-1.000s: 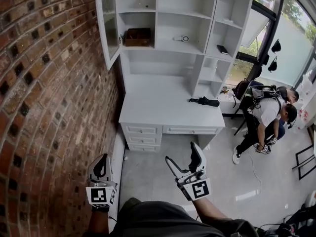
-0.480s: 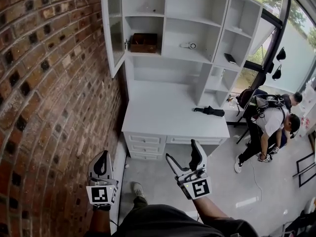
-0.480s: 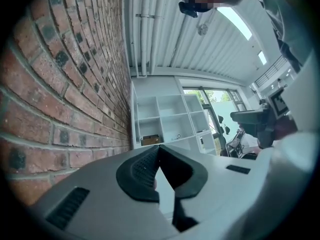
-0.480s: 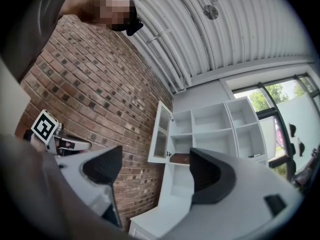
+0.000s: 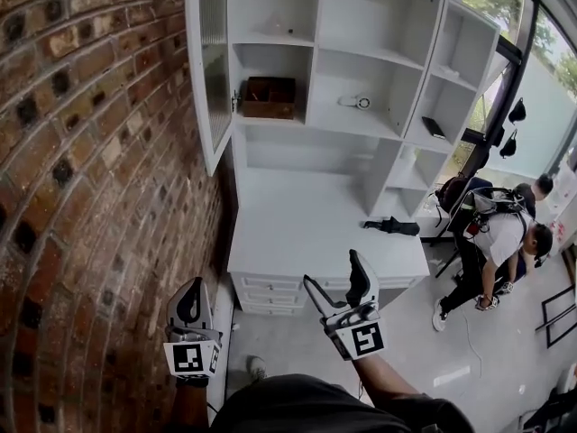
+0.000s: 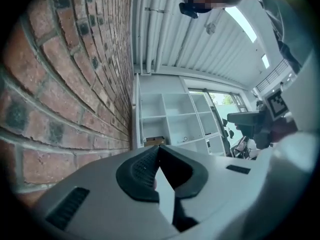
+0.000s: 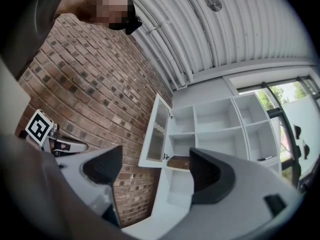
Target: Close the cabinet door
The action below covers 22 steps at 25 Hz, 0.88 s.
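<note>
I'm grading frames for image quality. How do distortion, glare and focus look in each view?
Head view: fisheye bows the brick wall; window bright at right. Left gripper view: dark vignette, left gripper soft up close. Right gripper view: cabinet door fairly sharp, right gripper softer.

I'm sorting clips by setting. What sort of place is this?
Probably a study or office corner: a white desk with white shelves above it, one cabinet door standing open, a brick wall alongside, and a big window.
</note>
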Each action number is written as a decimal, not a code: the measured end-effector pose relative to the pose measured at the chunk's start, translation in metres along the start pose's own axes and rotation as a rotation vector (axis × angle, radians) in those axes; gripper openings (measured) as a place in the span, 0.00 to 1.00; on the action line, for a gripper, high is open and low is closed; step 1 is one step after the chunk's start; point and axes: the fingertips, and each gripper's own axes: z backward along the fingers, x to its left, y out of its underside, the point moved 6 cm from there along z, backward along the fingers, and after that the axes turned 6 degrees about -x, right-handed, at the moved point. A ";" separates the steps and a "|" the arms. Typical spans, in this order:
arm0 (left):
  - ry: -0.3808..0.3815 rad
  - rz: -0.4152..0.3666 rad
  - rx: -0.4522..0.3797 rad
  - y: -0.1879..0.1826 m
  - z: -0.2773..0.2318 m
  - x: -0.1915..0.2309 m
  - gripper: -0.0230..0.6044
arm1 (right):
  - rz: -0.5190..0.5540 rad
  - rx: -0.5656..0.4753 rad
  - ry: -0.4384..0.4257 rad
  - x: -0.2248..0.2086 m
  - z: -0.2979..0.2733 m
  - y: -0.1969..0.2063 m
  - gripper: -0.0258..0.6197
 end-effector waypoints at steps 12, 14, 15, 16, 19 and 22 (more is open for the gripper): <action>0.011 0.024 -0.036 0.012 -0.068 0.053 0.04 | 0.031 -0.117 -0.004 -0.001 -0.150 0.005 0.68; 0.014 0.021 -0.032 0.015 -0.072 0.058 0.04 | 0.034 -0.140 -0.009 0.000 -0.172 0.001 0.68; 0.012 0.021 -0.029 0.016 -0.073 0.060 0.04 | 0.036 -0.153 -0.014 -0.001 -0.182 -0.001 0.68; 0.010 0.021 -0.026 0.017 -0.075 0.062 0.04 | 0.039 -0.166 -0.018 -0.001 -0.193 -0.004 0.68; 0.002 0.019 -0.019 0.023 -0.080 0.066 0.04 | 0.047 -0.199 -0.027 -0.004 -0.224 -0.008 0.68; -0.017 0.013 -0.017 0.029 -0.086 0.067 0.04 | 0.052 -0.235 -0.032 -0.011 -0.257 -0.012 0.68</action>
